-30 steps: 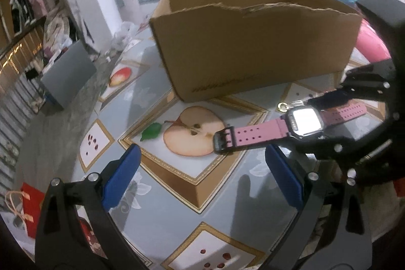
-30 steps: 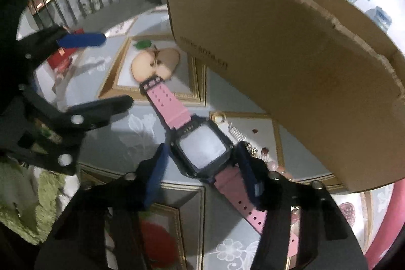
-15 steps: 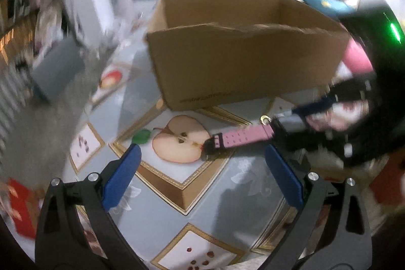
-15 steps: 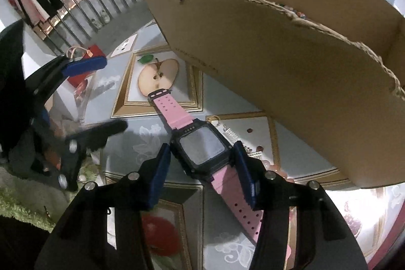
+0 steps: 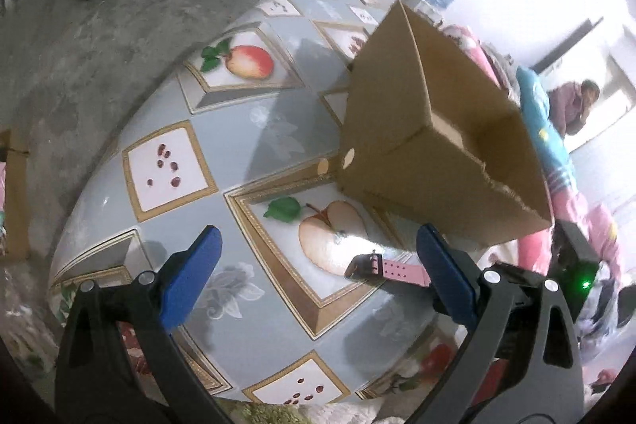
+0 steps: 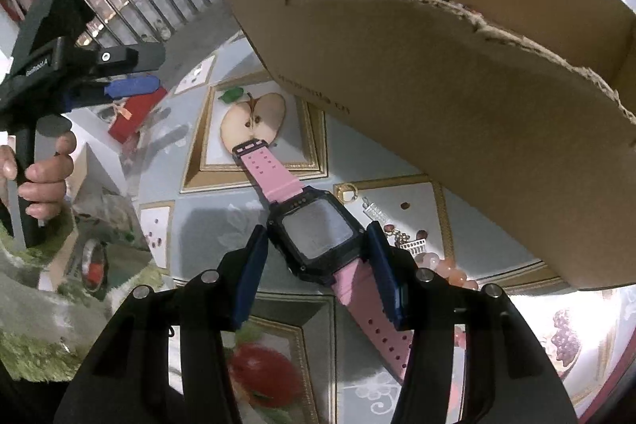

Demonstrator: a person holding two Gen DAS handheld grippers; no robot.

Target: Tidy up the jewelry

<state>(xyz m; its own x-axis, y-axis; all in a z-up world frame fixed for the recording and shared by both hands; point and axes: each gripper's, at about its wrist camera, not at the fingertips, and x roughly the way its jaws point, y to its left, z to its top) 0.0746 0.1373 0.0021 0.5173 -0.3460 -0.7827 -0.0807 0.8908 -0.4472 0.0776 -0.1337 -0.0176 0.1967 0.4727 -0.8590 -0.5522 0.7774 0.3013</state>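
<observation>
right gripper [image 6: 316,257] clamps the black case of a pink-strapped watch [image 6: 318,233] between its blue pads — strap end over the table [image 6: 190,221]. cardboard box [image 6: 437,98] stands just beyond. ring [image 6: 346,192] and beads [image 6: 449,267] lie beside the watch. left gripper [image 6: 119,82] at far left, hand-held.

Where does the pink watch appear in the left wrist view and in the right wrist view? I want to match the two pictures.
Left wrist view: only one pink strap end of the pink watch shows, low and right of centre, beside the right blue pad.
Right wrist view: the whole pink watch lies at lower centre, its black case between the right tongs.
Shared landmark: the halved-apple picture on the tablecloth, under the strap's buckle end.
</observation>
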